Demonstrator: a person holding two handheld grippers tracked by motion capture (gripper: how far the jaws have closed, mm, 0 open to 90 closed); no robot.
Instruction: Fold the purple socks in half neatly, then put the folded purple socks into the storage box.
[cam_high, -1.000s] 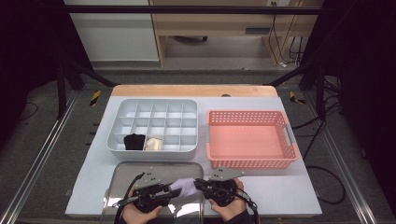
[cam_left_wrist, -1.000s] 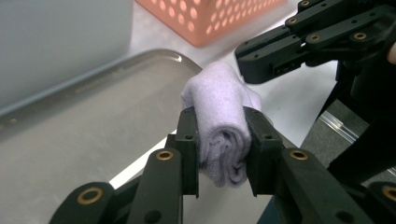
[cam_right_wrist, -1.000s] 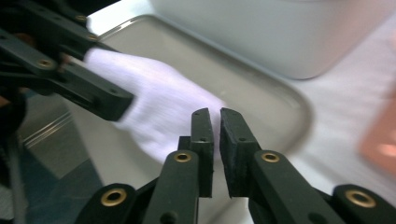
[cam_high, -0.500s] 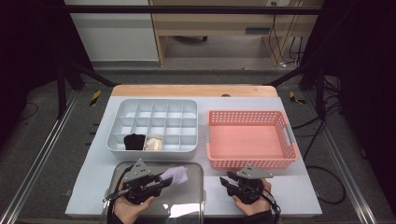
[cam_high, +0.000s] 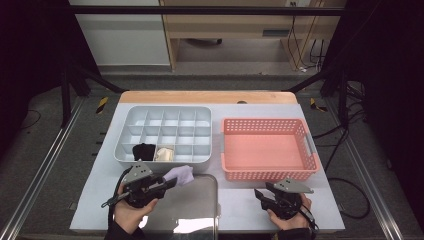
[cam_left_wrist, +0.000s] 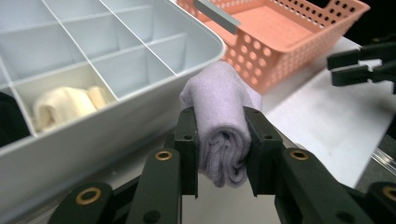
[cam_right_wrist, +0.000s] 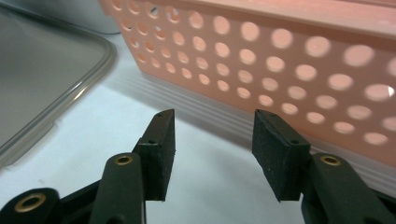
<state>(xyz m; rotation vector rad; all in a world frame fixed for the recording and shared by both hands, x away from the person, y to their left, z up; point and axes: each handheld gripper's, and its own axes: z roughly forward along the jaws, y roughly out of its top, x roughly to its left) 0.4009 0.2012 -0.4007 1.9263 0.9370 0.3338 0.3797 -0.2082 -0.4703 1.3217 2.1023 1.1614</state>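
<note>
So, quick rundown of where this stands:

Left hand-held gripper (cam_left_wrist: 220, 140): clamped on a rolled lilac cloth (cam_left_wrist: 224, 116), pads pressing both flanks, the roll poking out past the jaws toward the organizer (solid pinch as far as I can tell).

Right hand-held gripper (cam_right_wrist: 212, 154): nothing between the pads; its jaws have just been opening and now stand moderately wide, low over the tabletop (cam_high: 240, 200) right beside the pink basket (cam_right_wrist: 289, 56).

Where the cloth is: lifted off the surface, just in front of the near wall of the grey divided organizer (cam_high: 165, 132), over the far edge of the clear tray (cam_high: 200, 210). In the high view the lilac cloth (cam_high: 181, 174) sits at the tip of the left hand-held gripper (cam_high: 167, 181), near the organizer's front row.

Already in the organizer: a black roll (cam_high: 143, 151) and a cream roll (cam_high: 164, 153), side by side in the front row, each in its own cell.

Step in hand: my read is the carry, roll gripped and heading for a cell.

Next move: probably lift over the near wall, line up with the bare cell right of the cream roll, lower, then release (needs enough height to clear the rim).

Right side: the right hand-held gripper (cam_high: 274, 197) is well apart from the cloth, looks idle.
</note>
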